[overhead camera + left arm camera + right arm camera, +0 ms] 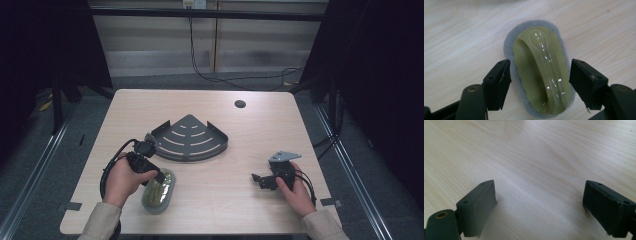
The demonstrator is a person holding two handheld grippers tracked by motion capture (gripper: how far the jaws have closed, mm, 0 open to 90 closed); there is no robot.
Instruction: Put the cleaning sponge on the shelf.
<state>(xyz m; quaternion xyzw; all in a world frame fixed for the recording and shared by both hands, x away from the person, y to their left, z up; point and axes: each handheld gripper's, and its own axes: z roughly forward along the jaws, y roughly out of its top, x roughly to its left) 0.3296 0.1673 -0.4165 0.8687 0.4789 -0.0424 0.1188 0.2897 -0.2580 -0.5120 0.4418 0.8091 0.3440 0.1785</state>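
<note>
Nearest the camera, the left tool (540,80) hangs over an oval olive-green scrubber with a glossy handle and grey felt pad (540,72), jaws wide apart on either side of it, gripping nothing. It lies on the pale wooden desk (215,210) at 7 o'clock. The right tool (265,181), also wide open and empty, rests at 4 o'clock. Judged: no grasp made yet; the dark metal fan-shaped corner rack (190,137) stands empty at centre.
</note>
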